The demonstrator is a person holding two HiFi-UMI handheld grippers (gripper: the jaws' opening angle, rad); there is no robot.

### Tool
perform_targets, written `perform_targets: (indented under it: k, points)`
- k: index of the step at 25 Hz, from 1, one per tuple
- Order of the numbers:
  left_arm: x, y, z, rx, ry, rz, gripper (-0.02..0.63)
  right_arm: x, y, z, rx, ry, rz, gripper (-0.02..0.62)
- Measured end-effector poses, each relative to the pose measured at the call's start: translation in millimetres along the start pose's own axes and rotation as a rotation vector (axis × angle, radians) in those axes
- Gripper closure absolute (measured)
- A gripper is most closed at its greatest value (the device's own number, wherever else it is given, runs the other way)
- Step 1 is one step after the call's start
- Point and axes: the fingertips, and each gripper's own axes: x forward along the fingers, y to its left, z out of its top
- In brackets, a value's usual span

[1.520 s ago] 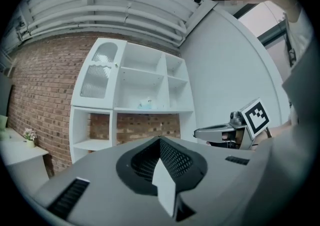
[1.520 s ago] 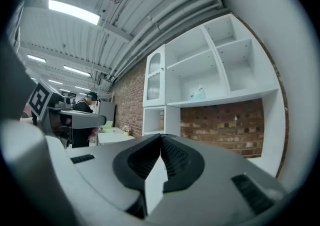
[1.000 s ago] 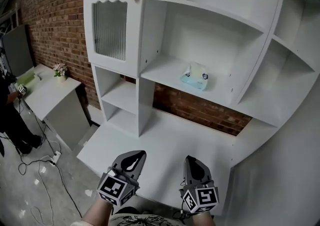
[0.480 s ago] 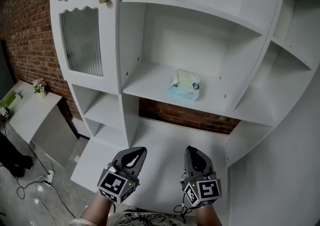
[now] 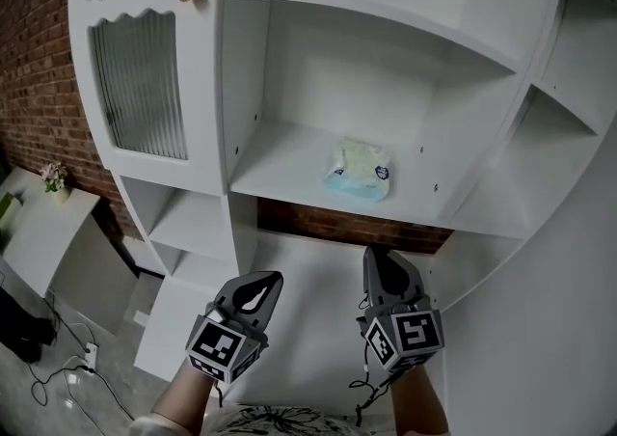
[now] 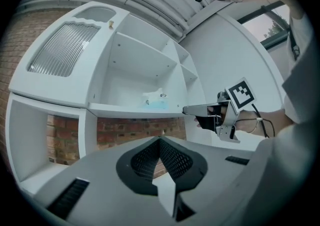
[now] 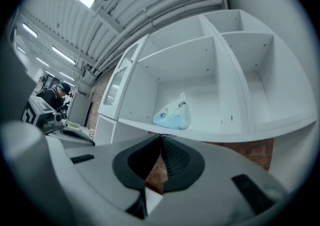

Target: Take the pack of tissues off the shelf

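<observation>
The pack of tissues (image 5: 359, 171), pale blue and white in soft plastic, lies on the middle shelf (image 5: 280, 159) of a white shelf unit. It also shows in the right gripper view (image 7: 172, 114) and small in the left gripper view (image 6: 152, 99). Both grippers hang below and in front of that shelf, apart from the pack. My left gripper (image 5: 266, 281) is shut and empty, its tips meeting (image 6: 160, 140). My right gripper (image 5: 386, 258) is shut and empty too, a little higher and closer to the shelf edge, with its tips (image 7: 161, 137) just under the pack.
A ribbed glass door (image 5: 135, 77) with a round knob closes the unit's left column. A white counter (image 5: 308, 280) runs under the shelf before a brick wall (image 5: 347, 227). A low white table (image 5: 39, 231) with a flower pot and floor cables (image 5: 58, 367) lie at the left.
Both grippers have come closer to the shelf unit, which now fills more of the head view. The right gripper has risen more than the left. The pack has not moved.
</observation>
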Motion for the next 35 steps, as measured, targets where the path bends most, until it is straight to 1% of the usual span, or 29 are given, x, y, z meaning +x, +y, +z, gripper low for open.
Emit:
perform_targets:
  k: [1, 3, 4, 7, 9, 14, 17, 22, 23, 24, 29, 35]
  points:
    - [0.8, 1.7, -1.1, -0.001, -0.002, -0.003, 0.592, 5.3, -1.9, 6.4, -0.008, -0.007, -0.001, 0.576]
    - [1.6, 3.7, -2.1, -0.002, -0.004, -0.009, 0.592, 16.2, -8.9, 19.4, -0.030, -0.021, -0.010, 0.491]
    - [1.9, 4.4, -1.9, -0.003, -0.005, -0.010, 0.592, 22.0, -13.9, 25.0, -0.039, -0.023, -0.020, 0.460]
    - [1.0, 8.4, -4.4, -0.009, -0.014, -0.010, 0.592, 39.6, -27.3, 35.0, -0.044, 0.002, -0.043, 0.410]
    - [-0.6, 10.0, -7.8, -0.018, -0.011, -0.010, 0.592, 49.5, -33.5, 38.6, -0.054, 0.027, -0.051, 0.394]
    - [-3.6, 14.0, -13.3, -0.014, -0.004, 0.004, 0.592, 69.4, -46.7, 45.7, -0.092, 0.068, -0.083, 0.399]
    - [-4.5, 15.1, -14.7, -0.017, -0.002, 0.006, 0.592, 74.5, -51.9, 46.8, -0.094, 0.082, -0.102, 0.422]
    - [-5.6, 17.4, -15.2, -0.013, -0.004, 0.015, 0.592, 76.5, -53.5, 46.2, -0.101, 0.085, -0.122, 0.520]
    - [-6.1, 17.6, -14.8, -0.013, -0.005, 0.017, 0.592, 76.4, -53.2, 46.3, -0.107, 0.086, -0.126, 0.552]
    - [-6.6, 17.6, -14.4, -0.014, -0.006, 0.019, 0.592, 76.0, -52.5, 46.5, -0.112, 0.086, -0.127, 0.565]
    - [-10.8, 16.1, -13.5, -0.014, -0.005, 0.028, 0.592, 71.3, -48.0, 50.6, -0.144, 0.075, -0.128, 0.580]
    - [-19.1, 11.8, -11.7, -0.012, 0.000, 0.045, 0.592, 50.2, -40.6, 68.3, -0.140, 0.003, -0.118, 0.583]
